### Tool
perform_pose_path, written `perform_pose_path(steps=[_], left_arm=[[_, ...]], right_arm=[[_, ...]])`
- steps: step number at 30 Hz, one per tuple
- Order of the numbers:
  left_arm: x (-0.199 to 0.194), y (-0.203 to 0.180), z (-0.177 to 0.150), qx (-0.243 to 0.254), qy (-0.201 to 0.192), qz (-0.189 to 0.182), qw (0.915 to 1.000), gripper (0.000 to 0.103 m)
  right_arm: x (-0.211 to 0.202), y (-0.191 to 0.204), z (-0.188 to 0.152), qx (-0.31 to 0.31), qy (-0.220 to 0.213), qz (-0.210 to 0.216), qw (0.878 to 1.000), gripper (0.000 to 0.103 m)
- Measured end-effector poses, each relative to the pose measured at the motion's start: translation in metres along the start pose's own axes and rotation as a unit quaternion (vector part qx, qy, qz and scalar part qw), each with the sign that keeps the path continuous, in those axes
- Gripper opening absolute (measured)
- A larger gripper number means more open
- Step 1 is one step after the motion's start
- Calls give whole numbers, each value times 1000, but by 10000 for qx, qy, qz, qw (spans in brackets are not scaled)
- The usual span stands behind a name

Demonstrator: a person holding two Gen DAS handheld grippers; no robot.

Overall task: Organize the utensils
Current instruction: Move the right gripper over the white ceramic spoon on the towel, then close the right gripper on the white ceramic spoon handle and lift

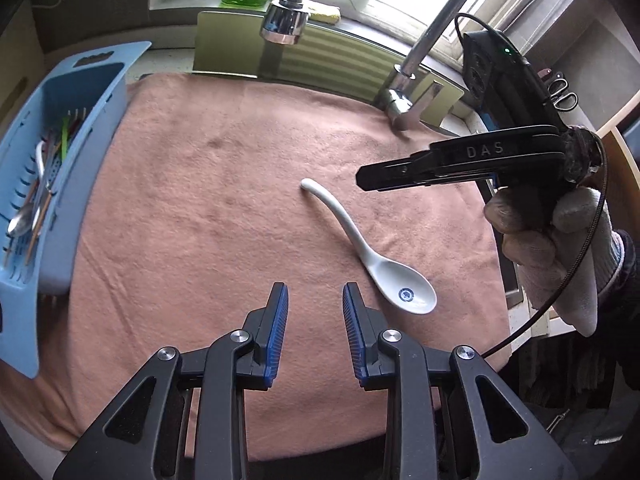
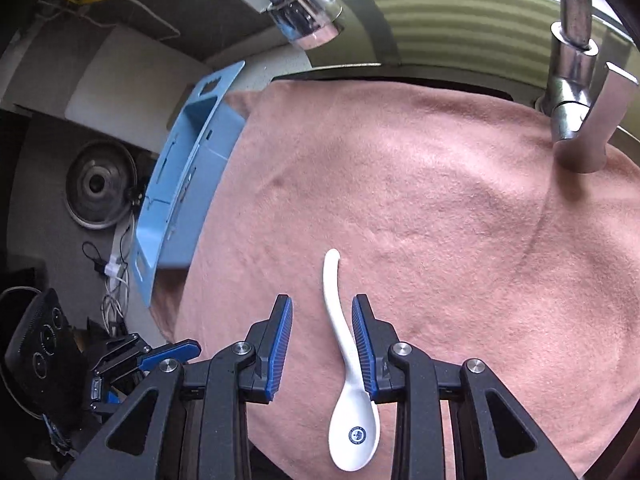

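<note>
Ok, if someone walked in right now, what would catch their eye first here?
Probably the white spoon lying alone on the pink towel, with the right gripper poised over its handle, jaws open on either side. Next, the blue basket at the towel's left edge, already holding several utensils.

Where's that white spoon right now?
The spoon lies on the pink towel, right of the blue basket; in the right wrist view it sits under the open right gripper.
</note>
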State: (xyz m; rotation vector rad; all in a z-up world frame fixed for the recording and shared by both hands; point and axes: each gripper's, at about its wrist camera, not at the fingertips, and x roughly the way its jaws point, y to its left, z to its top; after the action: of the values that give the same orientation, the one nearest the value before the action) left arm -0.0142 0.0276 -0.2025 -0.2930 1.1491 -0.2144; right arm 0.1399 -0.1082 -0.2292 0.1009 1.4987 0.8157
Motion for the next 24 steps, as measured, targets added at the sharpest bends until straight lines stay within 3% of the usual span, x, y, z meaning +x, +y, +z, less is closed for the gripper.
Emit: perform_pose_path(steps=[11,19,21,24], left_arm=[[3,-13,-25,-353,42,-16,9994,27],[5,-17,-30,-389,69,-22,9992,27],[7,-18,-29,-382,84,-13,9992,27],[12,-21,-27,-340,116,-16,9994,27]], right_arm=[[42,11,6,-806,659,-515,9932,28],[54,17,9,-1006,764,-776,9889,27],[54,18,9,-1020,751,-828,9885,14],[52,13,8,-912,731,-870,9893,10]])
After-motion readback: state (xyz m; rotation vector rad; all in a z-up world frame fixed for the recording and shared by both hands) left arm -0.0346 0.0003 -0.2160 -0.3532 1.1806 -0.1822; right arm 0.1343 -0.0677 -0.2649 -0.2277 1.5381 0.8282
